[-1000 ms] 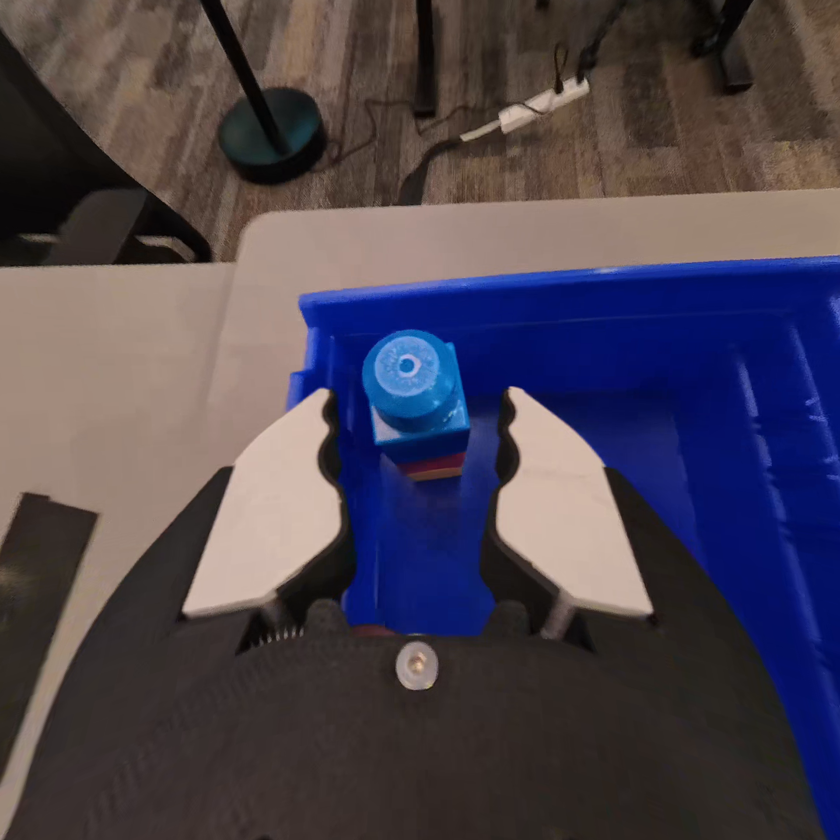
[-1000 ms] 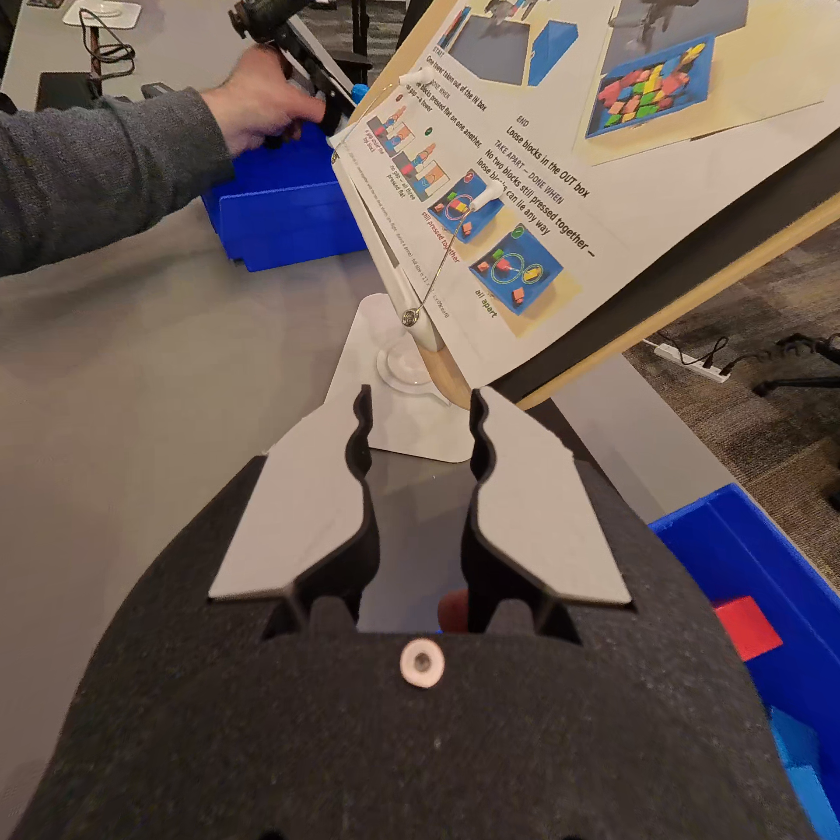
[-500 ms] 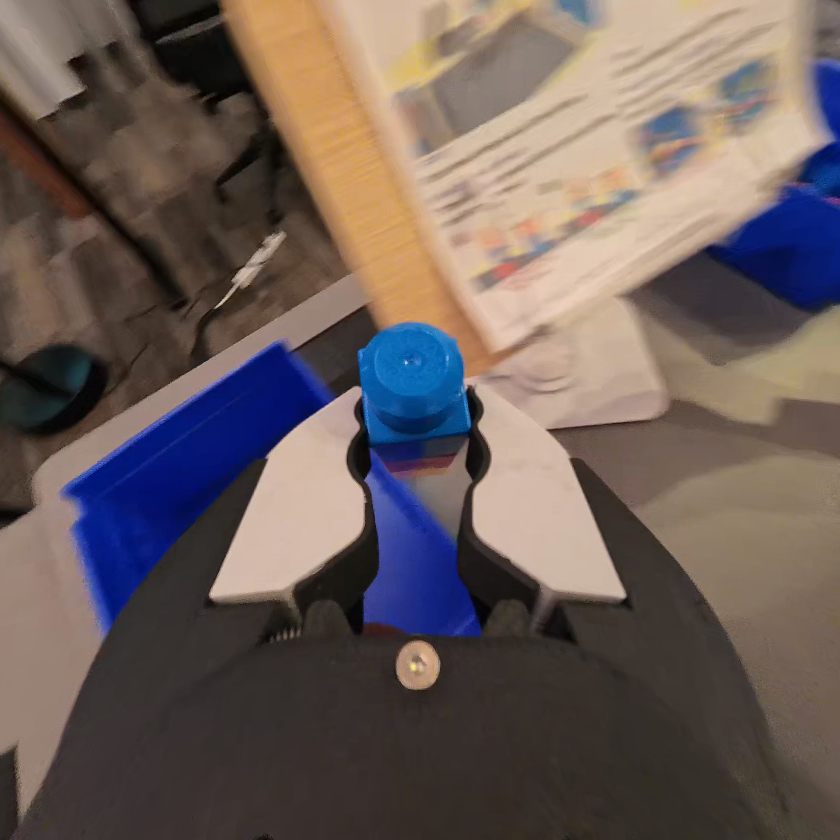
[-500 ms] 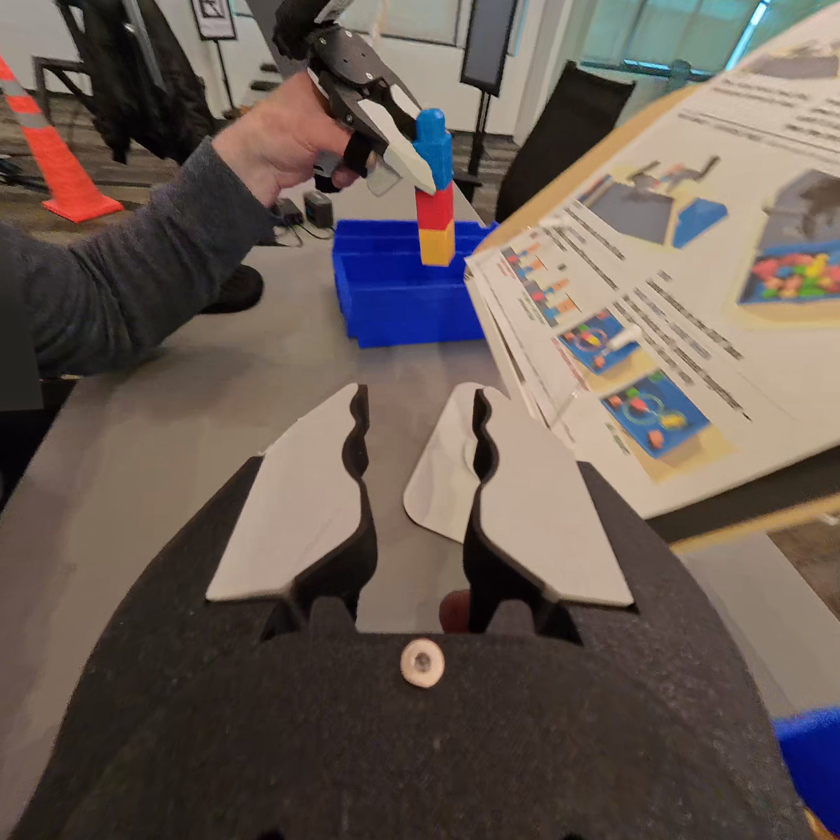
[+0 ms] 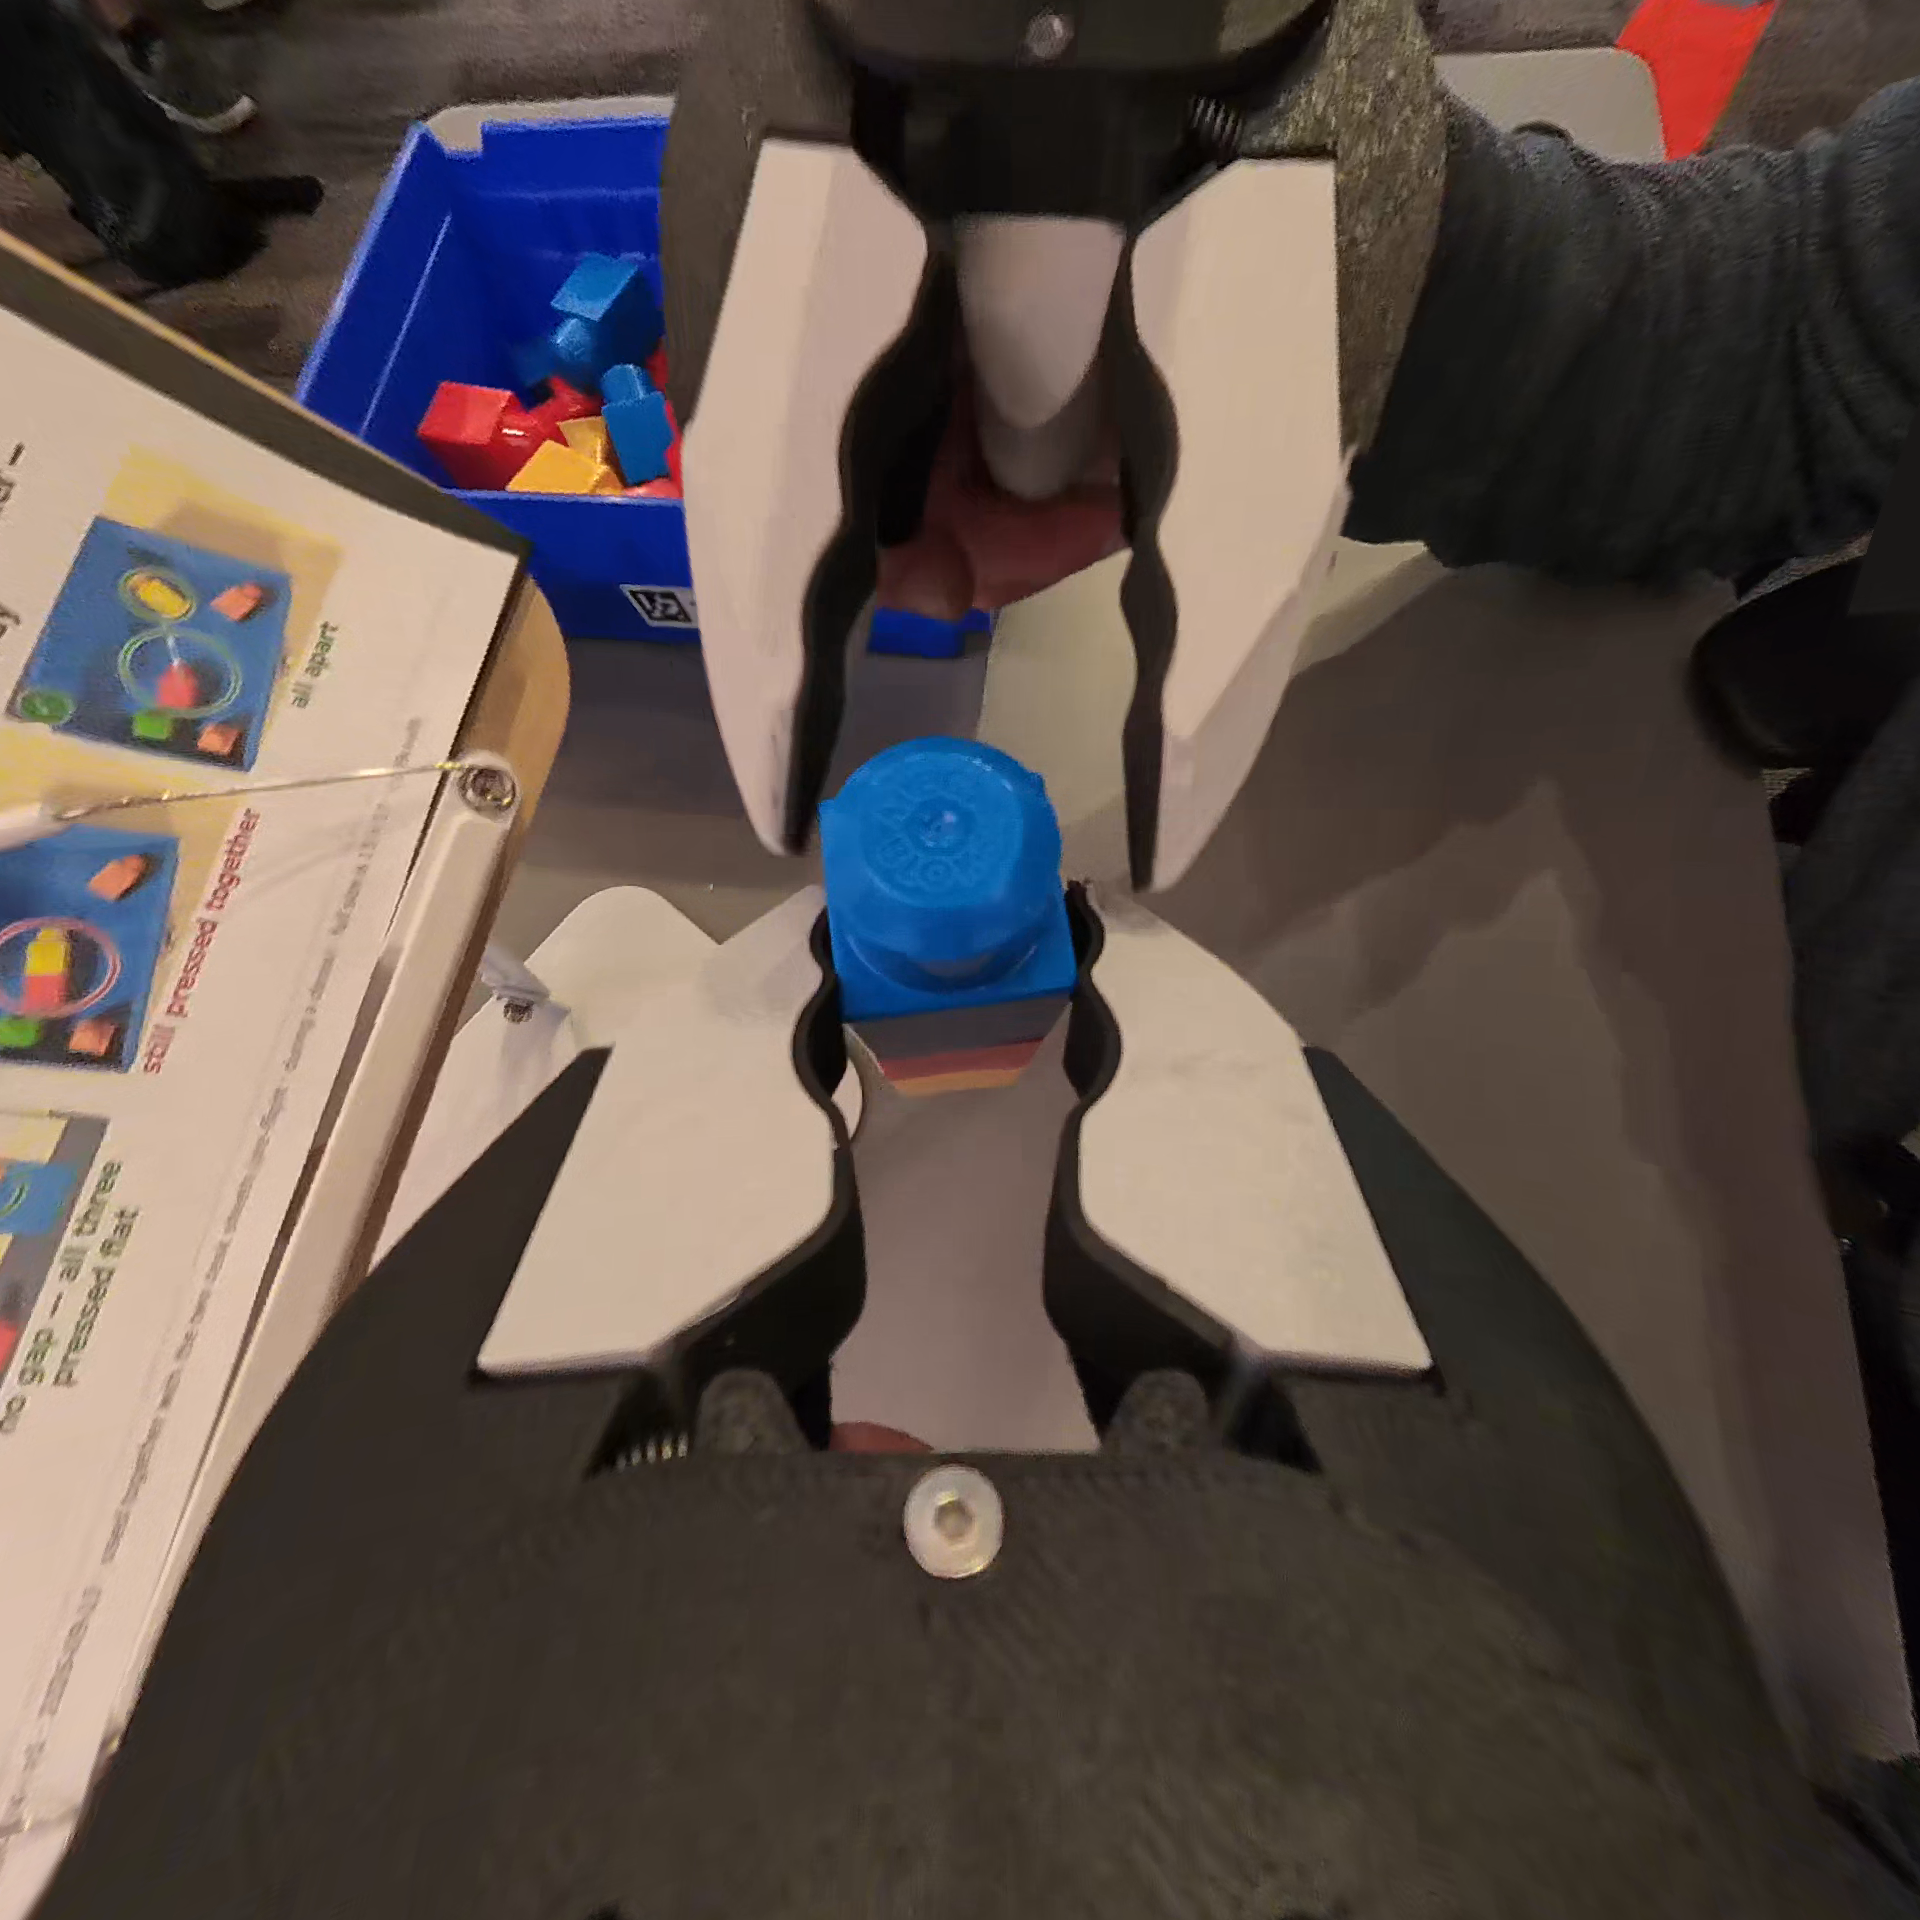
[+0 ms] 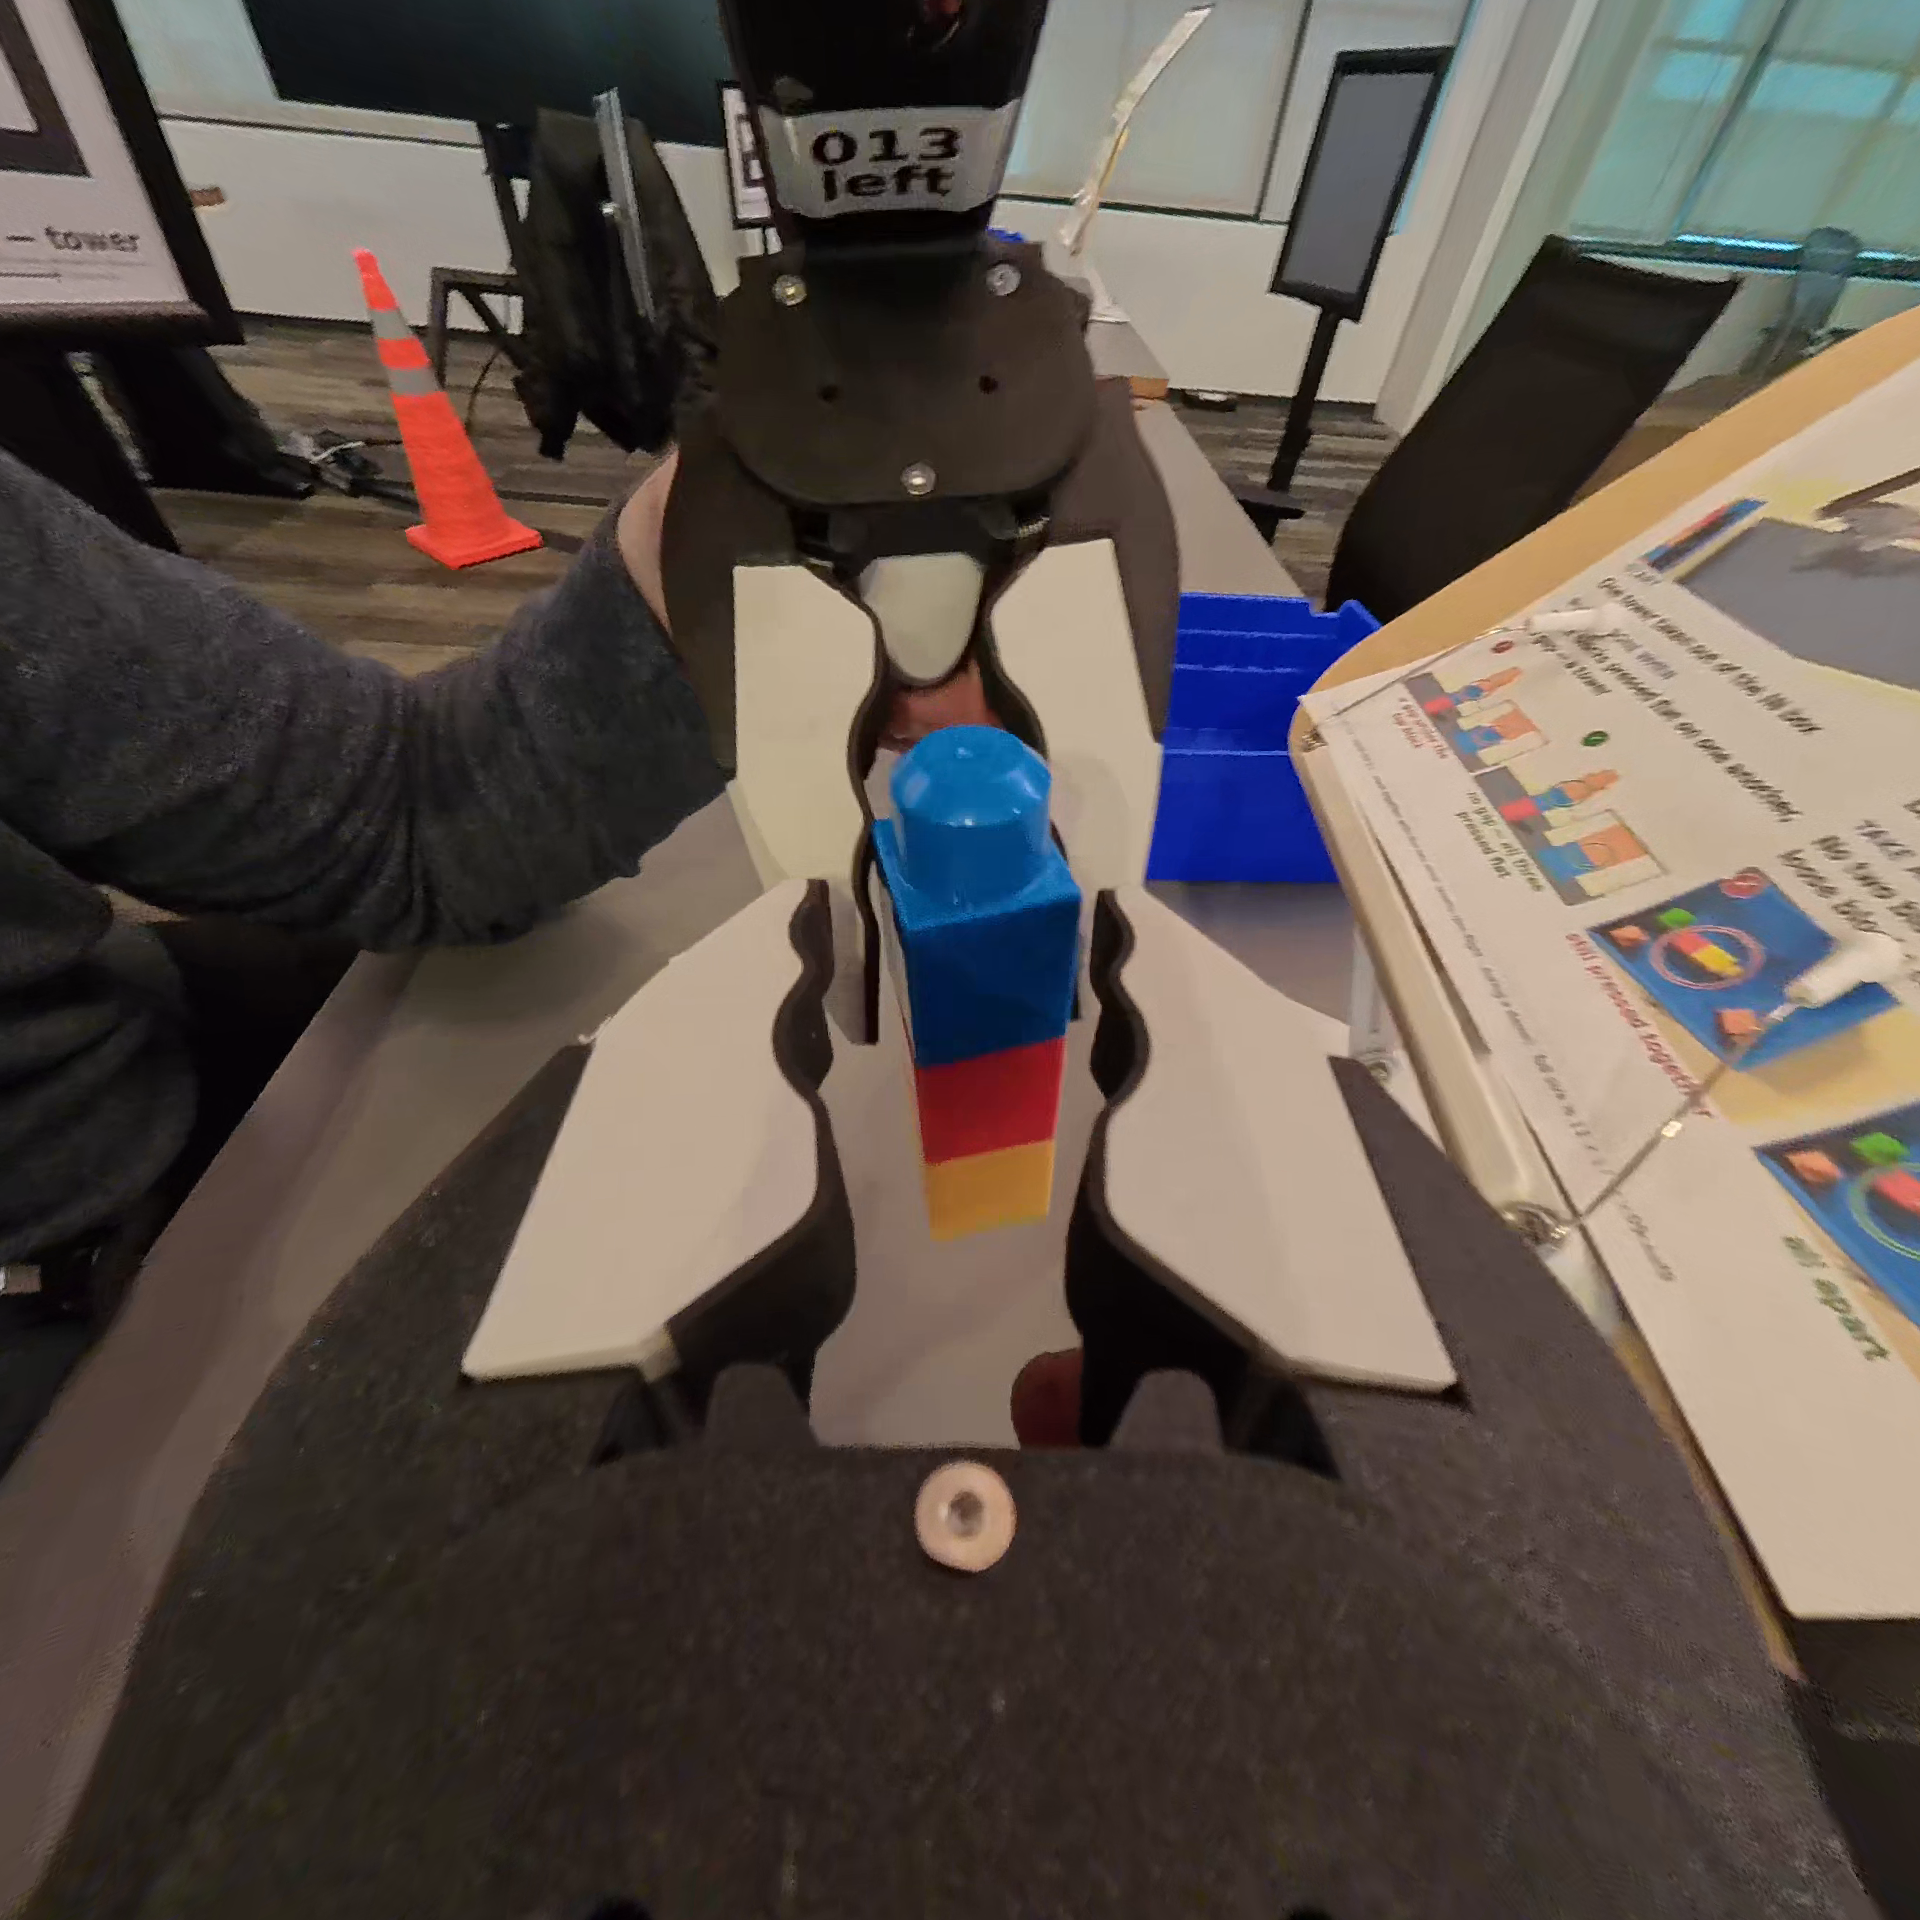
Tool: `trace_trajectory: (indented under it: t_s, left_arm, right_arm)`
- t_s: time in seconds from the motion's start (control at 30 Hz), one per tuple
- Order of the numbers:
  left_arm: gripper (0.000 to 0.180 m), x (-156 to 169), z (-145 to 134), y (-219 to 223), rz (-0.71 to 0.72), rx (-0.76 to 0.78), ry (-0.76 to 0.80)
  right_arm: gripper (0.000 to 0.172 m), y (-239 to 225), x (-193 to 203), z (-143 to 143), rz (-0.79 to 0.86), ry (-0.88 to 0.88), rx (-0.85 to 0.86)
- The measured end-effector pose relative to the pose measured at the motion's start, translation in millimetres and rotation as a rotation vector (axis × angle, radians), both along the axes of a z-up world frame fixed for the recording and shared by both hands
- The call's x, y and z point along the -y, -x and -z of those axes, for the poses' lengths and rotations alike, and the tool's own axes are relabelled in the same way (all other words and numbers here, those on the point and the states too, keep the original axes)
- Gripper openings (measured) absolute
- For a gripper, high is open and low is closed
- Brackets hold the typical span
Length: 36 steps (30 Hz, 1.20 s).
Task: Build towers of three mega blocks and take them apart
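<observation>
The left gripper [image 5: 945, 966] is seen in its own wrist view clamped on the blue top block [image 5: 951, 914] of a three-block tower [image 5: 954, 997], both pads pressed against the block's sides. The tower is viewed nearly end-on from above, so its long axis runs down and away from the camera; only thin bands of the red and yellow blocks are visible beneath the blue one. The right gripper [image 5: 966, 852] is seen opposite, fingers spread and pointing back toward the tower, its tips just beyond the blue stud with a gap on each side. A blue bin [image 5: 436, 312] holding loose blocks is noted behind, beside an instruction board [image 5: 208, 831]. The tower is held in the air above the grey table [image 5: 1558, 935].

In the right wrist view, the tower [image 6: 982, 997] is seen upright between the right gripper's [image 6: 956, 935] open fingers: blue on top, red [image 6: 987, 1101] in the middle, yellow [image 6: 987, 1190] at the bottom. Clearance is visible on both sides; nothing is gripped by this gripper. The left gripper [image 6: 966, 831] is seen behind, gripping the blue block. A second blue bin [image 6: 1247, 790] stands farther back.

Judgement: the lower blocks lie directly between the right fingers, so a closing on red or yellow, followed by a pull along the vertical axis, is what separation appears to call for.
</observation>
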<state>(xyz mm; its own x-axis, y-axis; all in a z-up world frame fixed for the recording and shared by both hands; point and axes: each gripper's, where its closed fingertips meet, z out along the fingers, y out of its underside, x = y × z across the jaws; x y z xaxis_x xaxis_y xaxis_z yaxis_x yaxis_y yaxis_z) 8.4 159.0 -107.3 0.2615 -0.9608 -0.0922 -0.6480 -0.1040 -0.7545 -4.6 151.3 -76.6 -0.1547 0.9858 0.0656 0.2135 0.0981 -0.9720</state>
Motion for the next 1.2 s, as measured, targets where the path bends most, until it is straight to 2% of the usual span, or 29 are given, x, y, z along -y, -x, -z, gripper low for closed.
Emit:
trace_trajectory:
  t_s: [0.07, 0.2, 0.33, 0.4, 0.47, 0.6, 0.73, 0.87, 1.0, 1.1, 1.2]
  left_arm:
    - [0.039, 4.7, 2.8, -5.5, 0.034, -0.018, 0.003]
    - [0.04, 2.3, -0.2, -9.5, 0.032, 0.02, -0.008]
    - [0.065, 1.5, 17.9, -8.9, 0.052, -0.007, 0.06]
    - [0.061, 0.6, 23.7, -14.2, 0.07, 0.011, 0.096]
    - [0.039, -3.7, 22.3, -19.6, 0.074, 0.056, 0.11]
    - [0.037, -12.6, 19.7, -19.7, 0.042, 0.087, 0.098]
    - [0.036, -11.2, 27.5, -15.6, 0.031, 0.017, 0.095]
    - [0.036, -7.5, 35.0, -16.7, 0.042, -0.028, 0.099]
    - [0.036, -9.3, 28.8, -17.1, 0.024, -0.008, 0.085]
    - [0.036, -14.1, 41.3, -2.4, -0.017, -0.118, 0.053]
    - [0.036, -9.2, 32.9, -5.6, 0.008, -0.061, 0.072]
  right_arm:
    - [0.038, 1.0, 1.3, 0.6, -0.008, 0.01, -0.004]
    - [0.036, -1.5, -1.1, -6.1, -0.003, 0.015, -0.037]
    - [0.035, -8.8, -7.7, -30.8, 0.021, 0.081, -0.181]
    - [0.036, -13.6, -10.3, -36.9, 0.019, 0.103, -0.216]
    - [0.036, -17.1, -14.1, -40.4, 0.033, 0.105, -0.239]
    - [0.035, -25.4, -21.2, -37.1, 0.047, 0.098, -0.202]
    - [0.041, -27.8, -20.2, -21.2, 0.05, 0.028, -0.076]
    - [0.036, -30.0, -17.6, -13.4, 0.052, -0.035, 0.001]
    - [0.036, -31.7, -22.2, -24.2, 0.081, 0.004, -0.048]
    - [0.036, -45.4, -30.3, -52.3, 0.096, 0.109, -0.204]
    - [0.036, -73.2, -64.1, -49.3, 0.268, 0.044, -0.152]
